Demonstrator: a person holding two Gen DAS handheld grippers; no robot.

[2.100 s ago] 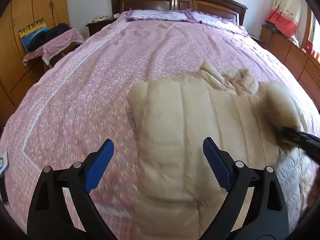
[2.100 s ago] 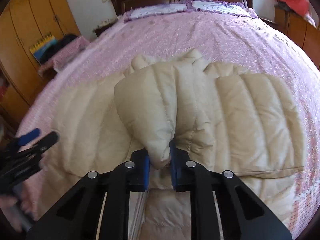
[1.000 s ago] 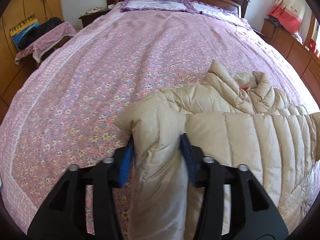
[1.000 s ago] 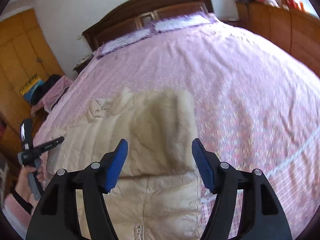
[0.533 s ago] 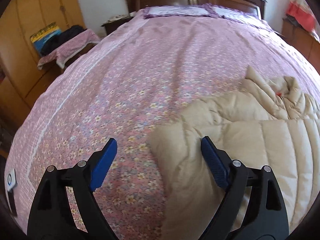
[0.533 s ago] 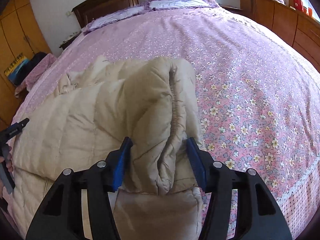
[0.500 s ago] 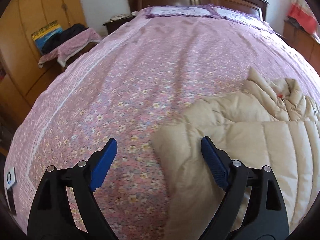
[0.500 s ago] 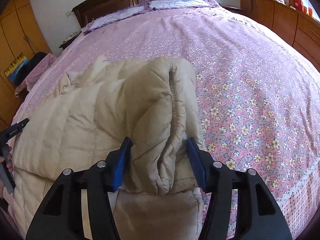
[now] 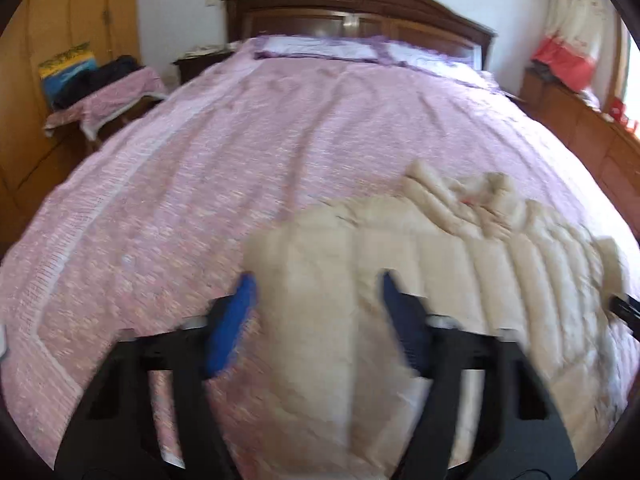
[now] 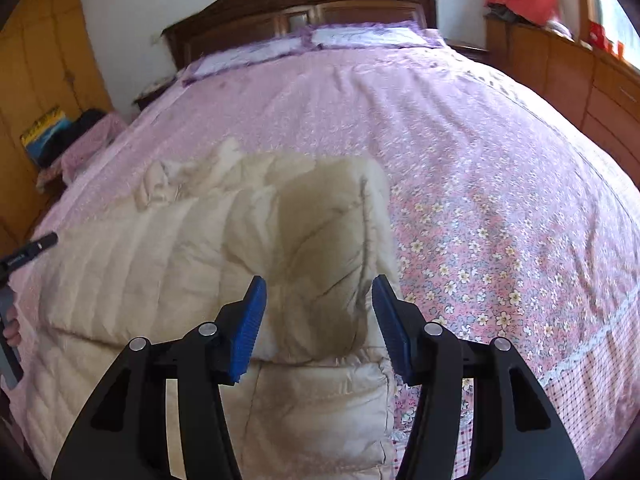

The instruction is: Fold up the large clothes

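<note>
A beige puffer jacket [image 9: 440, 264] lies on the pink flowered bedspread [image 9: 200, 184], sleeves folded in over its body. My left gripper [image 9: 316, 312] is open, its jaws either side of the jacket's left edge; the view is blurred. In the right wrist view the jacket [image 10: 200, 264] fills the lower left. My right gripper [image 10: 318, 320] is open, jaws astride the folded right sleeve [image 10: 320, 232], not closed on it. The left gripper's tip [image 10: 32, 250] shows at the far left edge.
A dark wooden headboard [image 9: 352, 8] and pillows [image 9: 320, 46] are at the far end. A covered side table with dark things [image 9: 104, 88] stands left of the bed. Wooden cabinets [image 10: 580, 80] run along the right. The bedspread's lace hem [image 10: 580, 356] marks the near right edge.
My left gripper has moved right over the jacket's left edge, still open. My right gripper has opened wider around the folded sleeve and drawn back a little.
</note>
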